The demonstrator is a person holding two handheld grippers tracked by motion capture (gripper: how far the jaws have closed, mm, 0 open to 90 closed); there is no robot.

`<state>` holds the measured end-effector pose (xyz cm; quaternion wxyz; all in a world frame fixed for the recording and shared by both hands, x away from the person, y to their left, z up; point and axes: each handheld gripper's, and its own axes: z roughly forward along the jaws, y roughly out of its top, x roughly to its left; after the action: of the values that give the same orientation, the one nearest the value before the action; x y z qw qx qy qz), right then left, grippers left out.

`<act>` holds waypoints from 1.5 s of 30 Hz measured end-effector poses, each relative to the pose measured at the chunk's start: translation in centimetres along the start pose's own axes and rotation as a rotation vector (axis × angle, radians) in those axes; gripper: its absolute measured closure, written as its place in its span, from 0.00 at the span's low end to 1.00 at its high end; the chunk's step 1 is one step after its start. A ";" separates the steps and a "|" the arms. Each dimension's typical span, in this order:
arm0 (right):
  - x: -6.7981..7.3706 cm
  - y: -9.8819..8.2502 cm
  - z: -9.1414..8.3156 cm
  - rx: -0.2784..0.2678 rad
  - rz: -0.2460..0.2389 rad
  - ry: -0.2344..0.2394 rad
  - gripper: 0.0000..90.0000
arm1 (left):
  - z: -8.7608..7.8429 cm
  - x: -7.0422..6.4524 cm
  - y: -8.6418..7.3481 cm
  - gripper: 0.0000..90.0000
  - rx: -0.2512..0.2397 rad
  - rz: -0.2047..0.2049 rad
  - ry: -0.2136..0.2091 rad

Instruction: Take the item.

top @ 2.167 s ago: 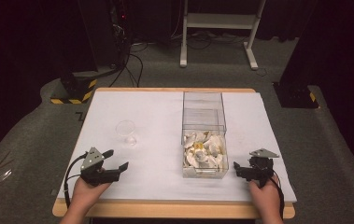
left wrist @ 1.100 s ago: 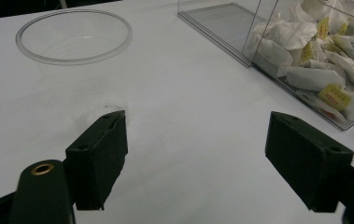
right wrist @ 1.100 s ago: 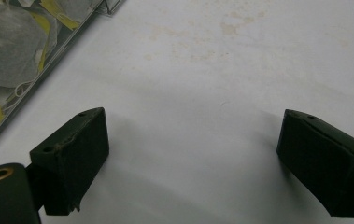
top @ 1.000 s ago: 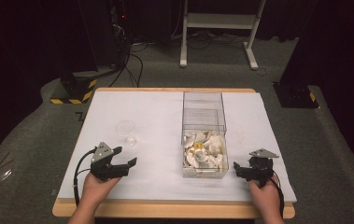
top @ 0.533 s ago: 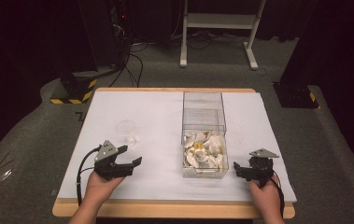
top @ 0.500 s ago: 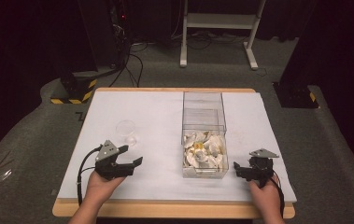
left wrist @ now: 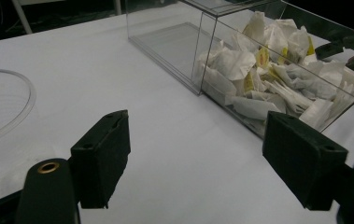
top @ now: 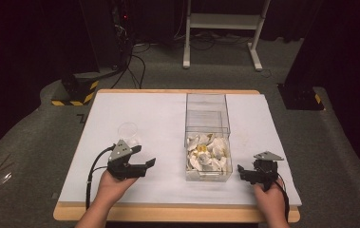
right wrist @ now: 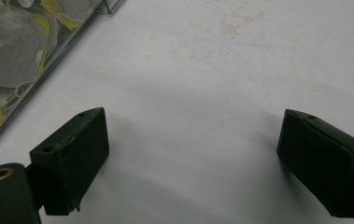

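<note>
The left claw (top: pixel 142 163) has shifted since a second ago, sliding across the white surface (top: pixel 158 118) toward the clear box (top: pixel 207 137) and lifting slightly; its jaws stand wide apart with nothing between them, and in the left gripper view they frame the near corner of that box, so the move reads as the start of a reach for its contents; the sachets (left wrist: pixel 277 74), white paper packets with yellow tags, lie heaped in the near end of the box, while its far end is bare; the right claw (top: pixel 248 173) has kept its place just beside the box's right wall, resting low on the surface, jaws likewise spread and holding nothing; a small clear cup (top: pixel 128 130) stands on the surface beyond the left claw, well apart from the box, and is a likely place for a sachet to go; nothing has been picked up yet, so the work appears to be at its very beginning.
</note>
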<state>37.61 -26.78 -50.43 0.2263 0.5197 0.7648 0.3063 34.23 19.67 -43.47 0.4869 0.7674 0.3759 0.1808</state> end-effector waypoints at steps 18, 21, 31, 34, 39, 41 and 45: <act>0.0 0.0 0.0 0.000 0.000 0.000 0.10 | 1.6 -1.4 2.7 0.27 -0.022 0.038 -0.055; 0.0 0.0 0.0 0.000 0.001 0.000 0.10 | 1.9 -1.7 3.0 0.27 -0.026 0.040 -0.067; 0.0 0.0 0.0 0.000 -0.001 -0.001 0.10 | 3.2 -3.1 4.3 0.27 -0.027 0.063 -0.101; 0.0 0.0 0.0 0.000 0.000 0.000 0.10 | 3.6 -3.5 4.5 0.27 -0.026 0.070 -0.109; 0.0 0.0 0.0 0.000 0.000 0.000 0.10 | 4.2 -4.0 4.9 0.27 -0.019 0.078 -0.124; 0.0 0.0 0.0 0.000 0.000 0.000 0.10 | 4.5 -4.2 5.1 0.28 -0.020 0.078 -0.133; 0.0 0.0 0.0 0.000 -0.001 0.000 0.10 | 4.9 -4.6 5.4 0.28 -0.013 0.084 -0.144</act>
<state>37.61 -26.78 -50.43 0.2266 0.5195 0.7648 0.3062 36.57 11.89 -40.59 0.5098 0.7903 0.3060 0.1479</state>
